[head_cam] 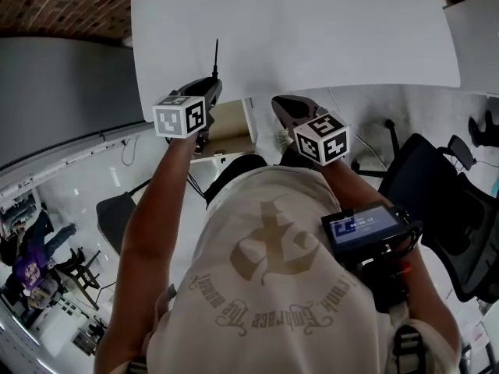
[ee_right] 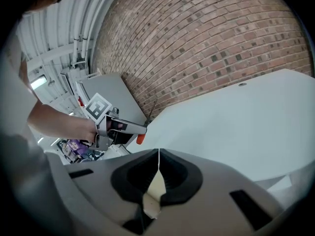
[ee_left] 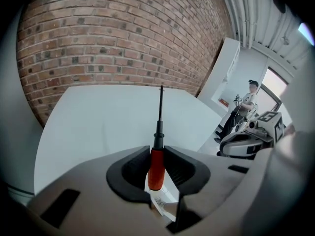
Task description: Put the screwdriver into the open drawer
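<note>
The left tool (ee_left: 156,151) is clamping the screwdriver (ee_left: 156,168) by its handle, shaft pointing far over the white surface (head_cam: 312,29); the open drawer (head_cam: 228,123) is lying just right, below. The right tool (ee_right: 158,154) is sitting closed, empty.

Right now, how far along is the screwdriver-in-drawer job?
Done: screwdriver is picked up, left gripper shut on its orange handle, shaft pointing over the table. In hand: carrying it. Left: set it in what looks like the open drawer below the table edge and release. Idle: right gripper, shut and empty.
</note>
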`<state>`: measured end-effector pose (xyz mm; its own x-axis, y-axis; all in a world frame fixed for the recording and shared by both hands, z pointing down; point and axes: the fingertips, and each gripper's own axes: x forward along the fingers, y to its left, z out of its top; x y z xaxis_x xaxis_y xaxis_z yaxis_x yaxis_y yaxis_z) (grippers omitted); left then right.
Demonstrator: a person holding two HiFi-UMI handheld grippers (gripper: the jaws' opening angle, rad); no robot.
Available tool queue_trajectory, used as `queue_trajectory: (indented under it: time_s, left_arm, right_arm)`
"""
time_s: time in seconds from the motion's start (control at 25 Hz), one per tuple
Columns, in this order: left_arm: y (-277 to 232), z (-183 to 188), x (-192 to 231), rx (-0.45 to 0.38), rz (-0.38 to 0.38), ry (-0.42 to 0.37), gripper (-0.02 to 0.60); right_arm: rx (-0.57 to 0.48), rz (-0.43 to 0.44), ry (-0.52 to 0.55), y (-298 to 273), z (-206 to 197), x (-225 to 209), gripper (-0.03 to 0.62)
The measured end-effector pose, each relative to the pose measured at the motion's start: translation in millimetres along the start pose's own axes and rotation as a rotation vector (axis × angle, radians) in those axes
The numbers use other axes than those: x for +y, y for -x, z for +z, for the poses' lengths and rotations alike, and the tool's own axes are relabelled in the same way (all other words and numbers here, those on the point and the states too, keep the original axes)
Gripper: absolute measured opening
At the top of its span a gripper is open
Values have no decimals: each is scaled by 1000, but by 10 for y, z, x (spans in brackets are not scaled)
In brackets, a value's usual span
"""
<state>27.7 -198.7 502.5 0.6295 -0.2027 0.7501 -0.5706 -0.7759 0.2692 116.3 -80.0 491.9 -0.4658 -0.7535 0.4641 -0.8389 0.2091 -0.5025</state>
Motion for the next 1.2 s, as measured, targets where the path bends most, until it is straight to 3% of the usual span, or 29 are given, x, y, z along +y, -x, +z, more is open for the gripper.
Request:
queue_trajectory:
  time_s: [0.52, 1.2]
  left_arm:
    - [232, -302, -33, -73, 31, 48, 98]
    - [649, -1213, -110, -74, 138, 202, 98]
  right_arm:
    - [29, 30, 38, -21, -134, 68, 23]
    - [126, 153, 109, -151, -351, 425, 23]
